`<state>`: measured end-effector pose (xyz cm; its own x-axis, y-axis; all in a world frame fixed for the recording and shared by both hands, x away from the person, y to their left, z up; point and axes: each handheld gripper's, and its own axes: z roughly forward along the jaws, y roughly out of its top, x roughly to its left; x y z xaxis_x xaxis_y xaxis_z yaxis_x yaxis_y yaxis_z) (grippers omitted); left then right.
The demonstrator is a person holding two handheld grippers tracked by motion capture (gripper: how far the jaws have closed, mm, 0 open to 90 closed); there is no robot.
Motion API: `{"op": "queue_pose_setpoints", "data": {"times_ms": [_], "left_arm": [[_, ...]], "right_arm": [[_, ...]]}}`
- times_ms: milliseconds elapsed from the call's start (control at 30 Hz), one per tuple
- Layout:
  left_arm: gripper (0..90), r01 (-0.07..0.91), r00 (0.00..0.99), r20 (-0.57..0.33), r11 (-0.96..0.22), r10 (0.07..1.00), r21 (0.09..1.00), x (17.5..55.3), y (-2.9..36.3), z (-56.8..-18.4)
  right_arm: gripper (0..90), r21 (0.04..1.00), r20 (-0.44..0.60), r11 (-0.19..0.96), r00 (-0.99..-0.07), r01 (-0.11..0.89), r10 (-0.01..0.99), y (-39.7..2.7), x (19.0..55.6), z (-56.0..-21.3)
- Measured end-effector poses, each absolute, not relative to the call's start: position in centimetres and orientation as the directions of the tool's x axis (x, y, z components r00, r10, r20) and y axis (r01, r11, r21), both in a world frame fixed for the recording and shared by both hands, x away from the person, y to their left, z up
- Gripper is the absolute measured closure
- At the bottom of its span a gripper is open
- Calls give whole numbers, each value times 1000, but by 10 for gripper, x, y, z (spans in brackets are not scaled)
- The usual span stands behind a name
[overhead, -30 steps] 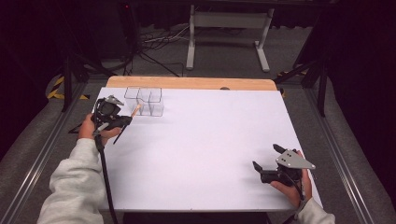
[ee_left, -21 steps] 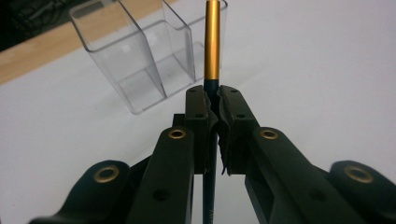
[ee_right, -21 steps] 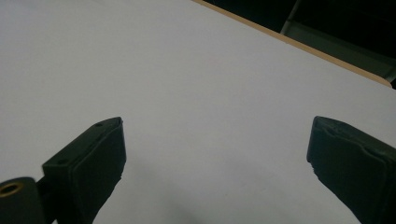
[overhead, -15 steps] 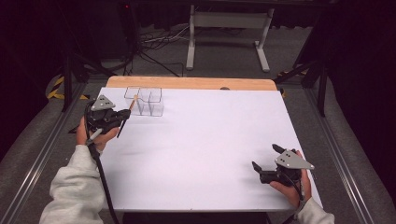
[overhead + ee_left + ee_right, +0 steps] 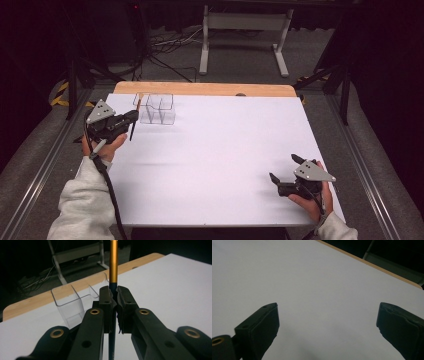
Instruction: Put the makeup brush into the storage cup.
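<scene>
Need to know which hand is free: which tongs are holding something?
The left tongs, shut on a pen near the clear bins. The right tongs are open over bare table.

The white table top (image 5: 215, 150) is evenly bright against dark surroundings; shadows are faint; the nearest jaws look softly blurred.

Black jaws with brass screws, grey three-cornered plates, black cable, light grey sleeves (image 5: 75, 210).
</scene>
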<state>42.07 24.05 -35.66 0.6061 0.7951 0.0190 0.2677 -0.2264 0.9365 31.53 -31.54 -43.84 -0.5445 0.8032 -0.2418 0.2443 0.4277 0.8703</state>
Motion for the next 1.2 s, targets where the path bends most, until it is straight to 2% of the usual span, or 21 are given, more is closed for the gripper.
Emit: {"op": "queue_pose_setpoints", "data": {"times_ms": [367, 900, 1200], "left_arm": [[830, 158, 632, 17, -150, 775, 976, 418, 238, -351], [829, 60, 651, 12, -67, 759, 996, 431, 227, -345], [829, 37, 647, 22, -60, 762, 997, 440, 220, -334]], "right_arm": [[53, 874, -242, 423, -539, 240, 807, -316, 315, -437], [52, 874, -244, 424, -539, 237, 806, -314, 315, -437], [52, 873, -244, 425, -542, 239, 804, -315, 315, -438]]}}
